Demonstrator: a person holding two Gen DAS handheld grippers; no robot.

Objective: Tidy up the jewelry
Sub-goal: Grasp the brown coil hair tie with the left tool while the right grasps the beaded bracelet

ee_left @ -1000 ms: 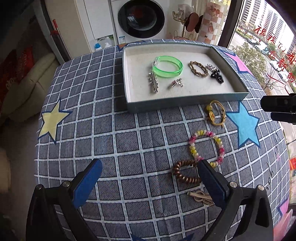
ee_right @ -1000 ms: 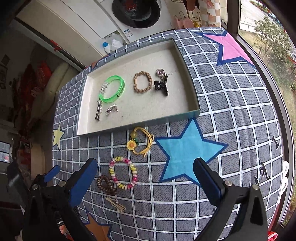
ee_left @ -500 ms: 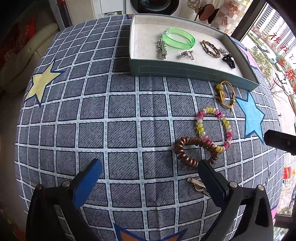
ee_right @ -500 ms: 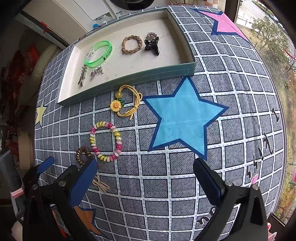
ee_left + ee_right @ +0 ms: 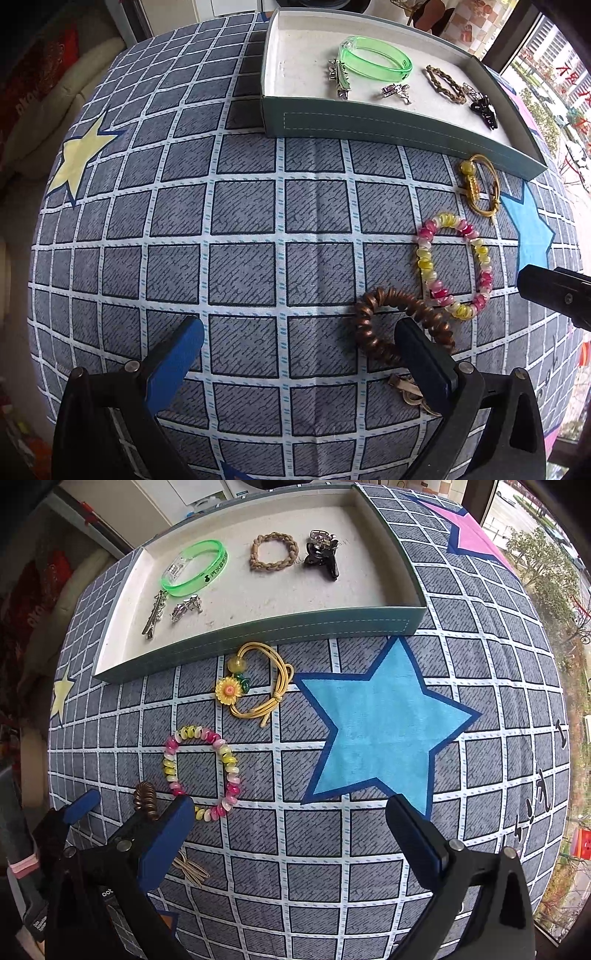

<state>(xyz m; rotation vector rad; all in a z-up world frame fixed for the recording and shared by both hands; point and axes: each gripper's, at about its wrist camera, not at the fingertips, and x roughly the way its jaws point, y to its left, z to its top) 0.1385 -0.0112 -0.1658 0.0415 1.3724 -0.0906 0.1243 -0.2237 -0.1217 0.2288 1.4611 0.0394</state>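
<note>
Checked tablecloth [image 5: 243,221]: my left gripper [image 5: 299,350], jaws apart, approaches the brown coil hair tie [image 5: 391,325]; next I centre, then close. Right gripper [image 5: 288,823] also apart.

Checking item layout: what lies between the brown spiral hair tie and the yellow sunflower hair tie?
The pink-and-yellow beaded bracelet lies between the brown spiral hair tie and the sunflower hair tie, clearest in the right wrist view.

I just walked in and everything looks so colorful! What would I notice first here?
Probably the big blue star on the checked tablecloth, right ahead of the right hand-held gripper. Next, the bright green bangle inside the tray, and the pink-and-yellow bead bracelet lying on the cloth outside it.
</note>
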